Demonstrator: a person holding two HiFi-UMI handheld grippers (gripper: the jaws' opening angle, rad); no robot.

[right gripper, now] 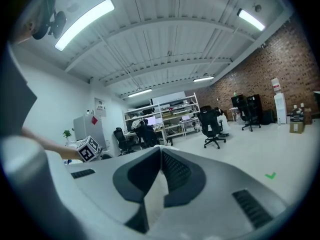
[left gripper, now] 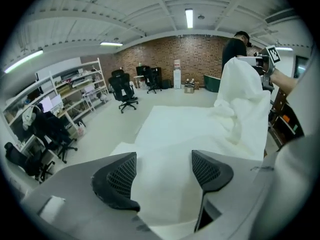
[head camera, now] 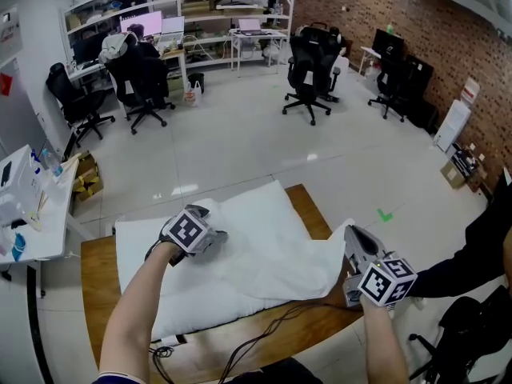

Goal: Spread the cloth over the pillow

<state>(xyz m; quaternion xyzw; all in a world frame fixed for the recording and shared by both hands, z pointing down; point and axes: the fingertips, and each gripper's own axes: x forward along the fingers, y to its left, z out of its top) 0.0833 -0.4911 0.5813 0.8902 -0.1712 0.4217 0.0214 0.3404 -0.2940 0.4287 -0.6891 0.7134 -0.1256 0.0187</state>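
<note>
My left hand-held gripper stands released over the soft, wrinkled white cloth. My right hand-held gripper clenches its corner. The puffy pillow is mostly covered.

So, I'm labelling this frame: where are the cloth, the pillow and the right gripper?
cloth (head camera: 280,238), head view, its middle.
pillow (head camera: 148,294), head view, uncovered near corner.
right gripper (right gripper: 161,159), right gripper view, between its tips, shut on the cloth.

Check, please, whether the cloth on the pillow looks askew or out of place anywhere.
The cloth is not flat. Its right corner is pinched in the right gripper, raised off the pillow and bunched there; the left gripper is open above the cloth.
</note>
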